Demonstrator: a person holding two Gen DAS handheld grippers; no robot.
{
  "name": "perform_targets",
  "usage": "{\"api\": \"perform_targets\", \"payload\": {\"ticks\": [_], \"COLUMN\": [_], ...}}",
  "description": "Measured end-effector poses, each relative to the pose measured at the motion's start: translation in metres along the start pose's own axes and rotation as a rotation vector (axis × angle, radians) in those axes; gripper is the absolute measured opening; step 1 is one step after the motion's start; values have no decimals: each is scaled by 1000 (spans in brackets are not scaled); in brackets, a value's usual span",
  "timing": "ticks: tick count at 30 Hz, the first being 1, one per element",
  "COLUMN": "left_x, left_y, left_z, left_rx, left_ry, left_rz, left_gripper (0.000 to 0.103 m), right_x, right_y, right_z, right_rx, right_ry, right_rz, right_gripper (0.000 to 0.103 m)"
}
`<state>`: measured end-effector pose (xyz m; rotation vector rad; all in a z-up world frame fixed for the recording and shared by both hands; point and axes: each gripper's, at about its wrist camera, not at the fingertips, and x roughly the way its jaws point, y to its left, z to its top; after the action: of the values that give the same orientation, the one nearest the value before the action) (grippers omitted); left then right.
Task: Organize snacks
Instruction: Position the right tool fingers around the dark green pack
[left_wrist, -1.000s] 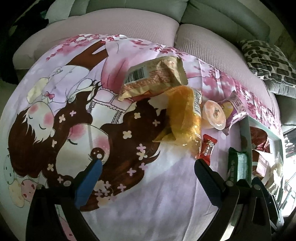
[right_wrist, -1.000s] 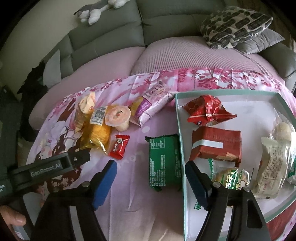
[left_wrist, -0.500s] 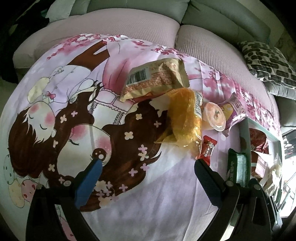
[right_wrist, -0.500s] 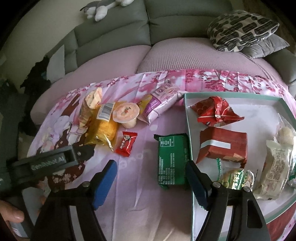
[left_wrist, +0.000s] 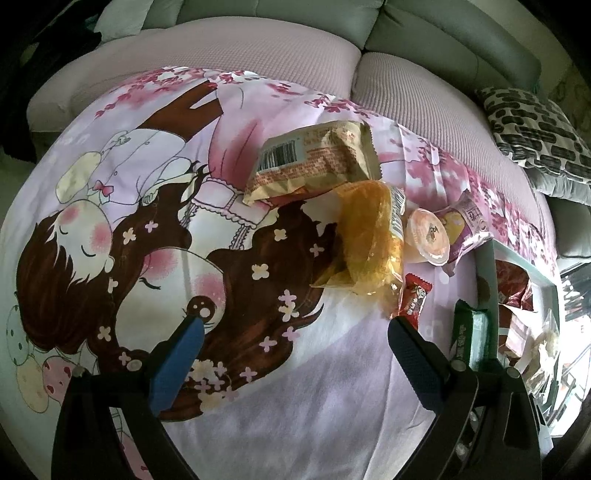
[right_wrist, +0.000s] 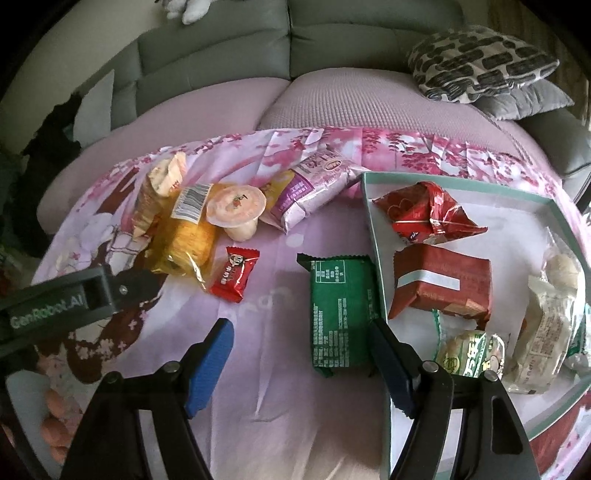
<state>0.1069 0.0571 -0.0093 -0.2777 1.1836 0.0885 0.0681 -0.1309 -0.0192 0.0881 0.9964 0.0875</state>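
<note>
A green snack packet (right_wrist: 340, 314) lies flat on the cartoon-print cloth, right against the left rim of a teal-edged white tray (right_wrist: 373, 236). My right gripper (right_wrist: 299, 328) hovers open over it. Its right finger (right_wrist: 384, 354) overlaps the packet's right edge and its left finger stands well clear. My left gripper (left_wrist: 295, 325) is open above bare cloth with nothing between its fingers. The green packet (left_wrist: 469, 336) and tray rim (left_wrist: 487, 280) show at the right edge of the left wrist view.
Loose on the cloth: small red candy (right_wrist: 234, 275), jelly cup (right_wrist: 236, 206), purple packet (right_wrist: 314, 188), yellow packet (right_wrist: 188, 236), beige packet (left_wrist: 314, 162). The tray holds a red crinkled bag (right_wrist: 428, 214), a red block (right_wrist: 443, 284) and pale packets (right_wrist: 546, 332). A sofa with cushions lies behind.
The right wrist view has rolled and shifted slightly, so the green packet now sits closer to the right finger. The left gripper's view is nearly the same.
</note>
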Motion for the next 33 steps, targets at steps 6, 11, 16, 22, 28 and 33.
{"api": "perform_targets", "payload": {"ticks": [6, 11, 16, 22, 28, 33], "left_x": [-1, -2, -3, -3, -3, -4], "left_y": [2, 4, 5, 6, 7, 7], "left_z": [1, 2, 2, 3, 3, 3], "left_rx": [-6, -19, -29, -33, -33, -34], "left_ry": [-2, -4, -5, -5, -4, -3], "left_rz": [-4, -7, -11, -19, -21, -21], "left_gripper": [100, 100, 100, 100, 100, 100], "right_x": [7, 13, 18, 13, 9, 6], "right_y": [9, 14, 19, 10, 8, 7], "right_z": [1, 4, 4, 7, 7, 5], "right_rx": [-43, -60, -88, -23, -2, 16], "right_ry": [-13, -23, -37, -49, -52, -53], "right_rz": [-79, -130, -170, -89, -31, 11], "right_gripper": [78, 78, 79, 79, 79, 79]}}
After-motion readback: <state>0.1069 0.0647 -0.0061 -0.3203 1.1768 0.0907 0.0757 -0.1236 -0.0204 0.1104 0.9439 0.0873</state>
